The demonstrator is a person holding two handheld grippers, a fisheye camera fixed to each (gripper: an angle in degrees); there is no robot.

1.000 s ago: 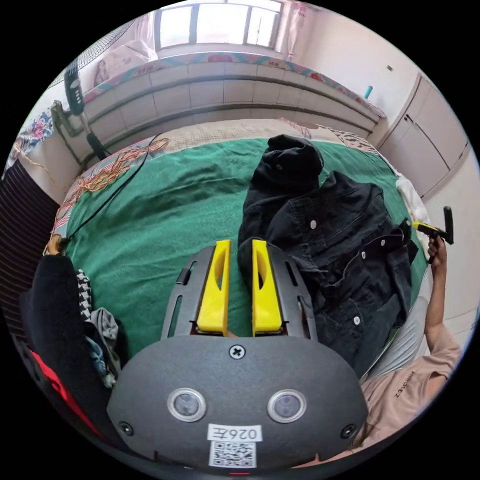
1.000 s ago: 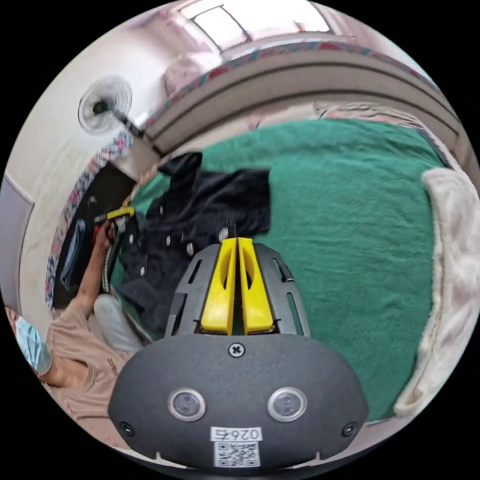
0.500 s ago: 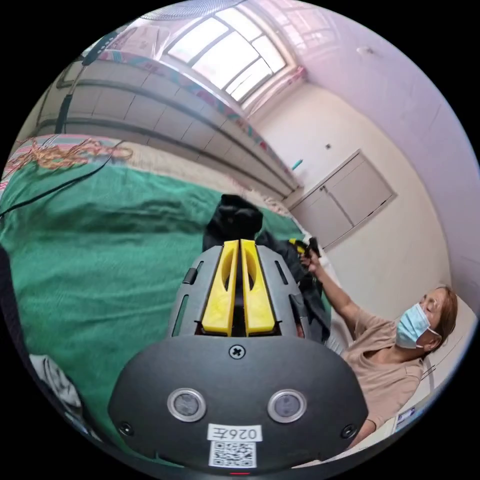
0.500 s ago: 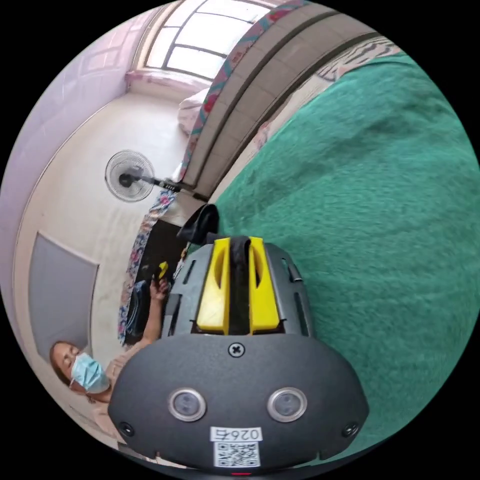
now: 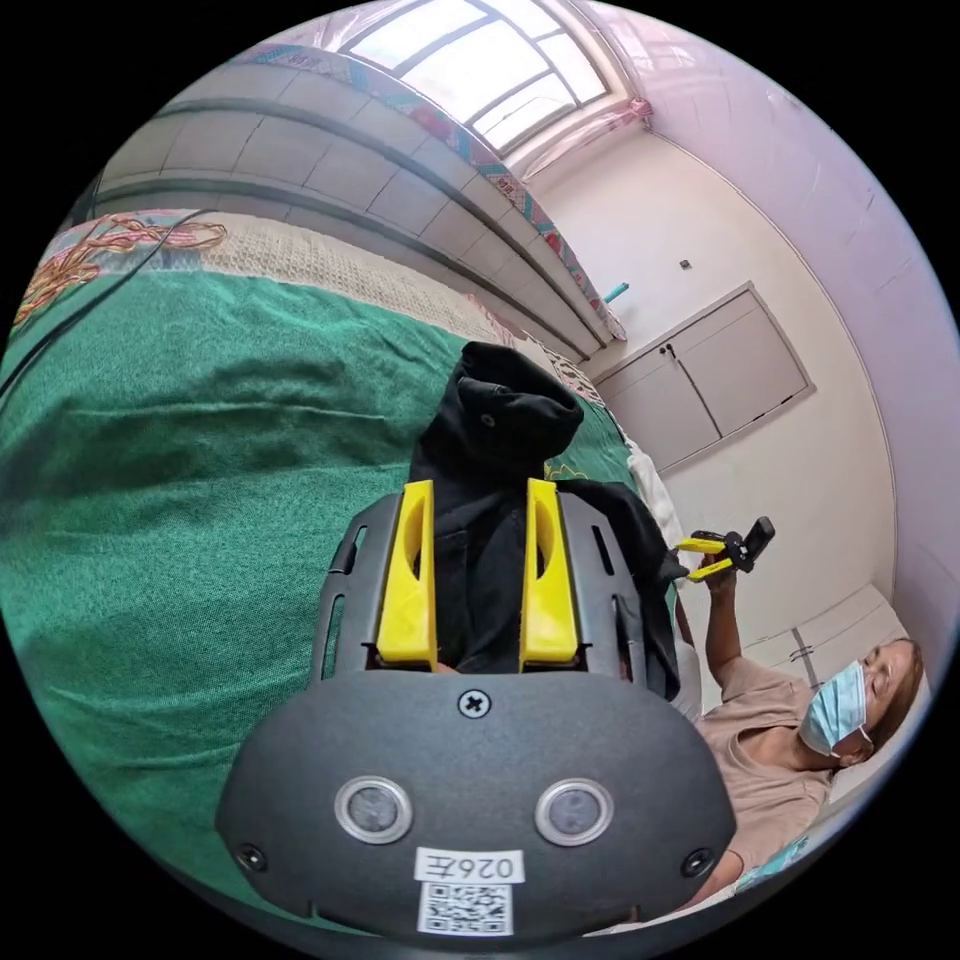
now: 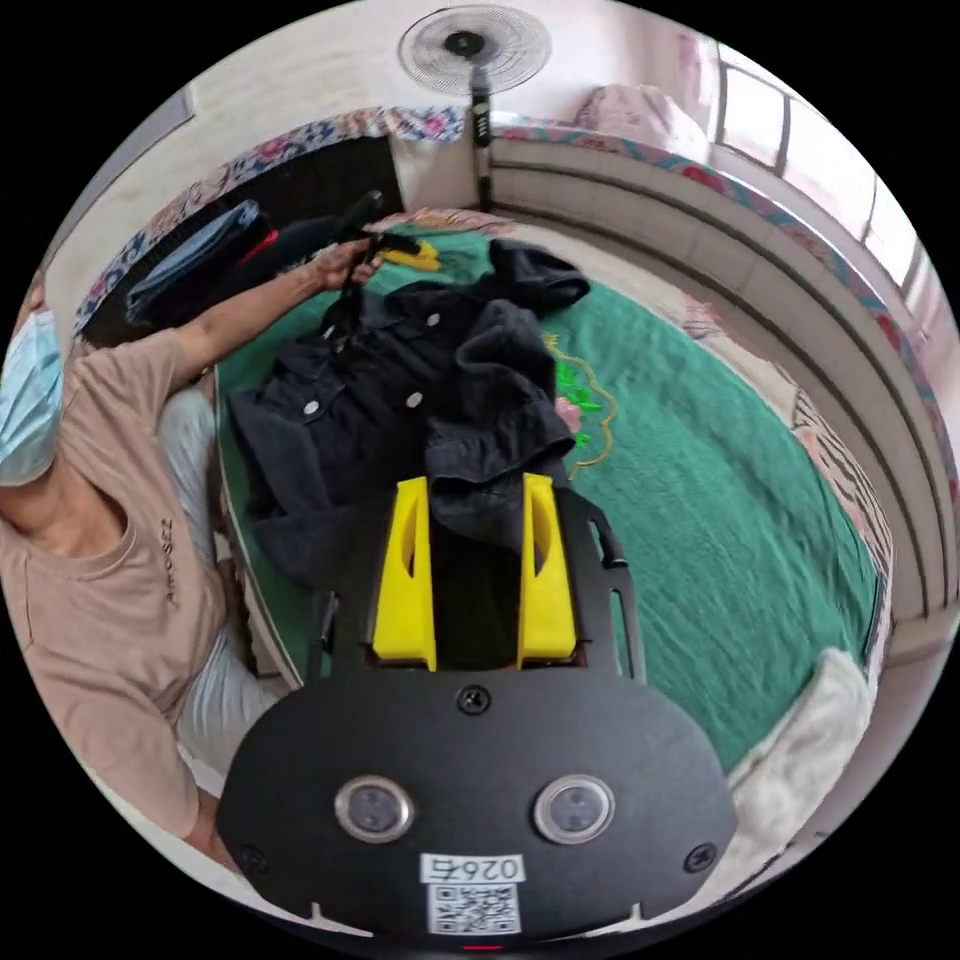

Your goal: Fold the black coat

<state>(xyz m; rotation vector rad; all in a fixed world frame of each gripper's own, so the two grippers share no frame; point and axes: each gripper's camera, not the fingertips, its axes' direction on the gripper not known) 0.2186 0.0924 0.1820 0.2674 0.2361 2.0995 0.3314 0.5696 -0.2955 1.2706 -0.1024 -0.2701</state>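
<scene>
Two claws, jaws apart: left claw (image 5: pixel 467 570) has cloth between them, unclamped; right claw (image 6: pixel 473 570) stands open over a sleeve. Black coat (image 6: pixel 400 400) lies crumpled on the green bedspread (image 6: pixel 720 520) near the person. Judged denim-heavy, limp, not slippery; take hem or shoulder seams. Far: fan (image 6: pixel 474 45), clothes pile (image 6: pixel 190 270).

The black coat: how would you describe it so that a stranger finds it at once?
Look at the green textured bed cover below the window. The black denim coat with pale round buttons lies crumpled on its near edge, beside the seated person. It is the only dark garment on the green.
</scene>
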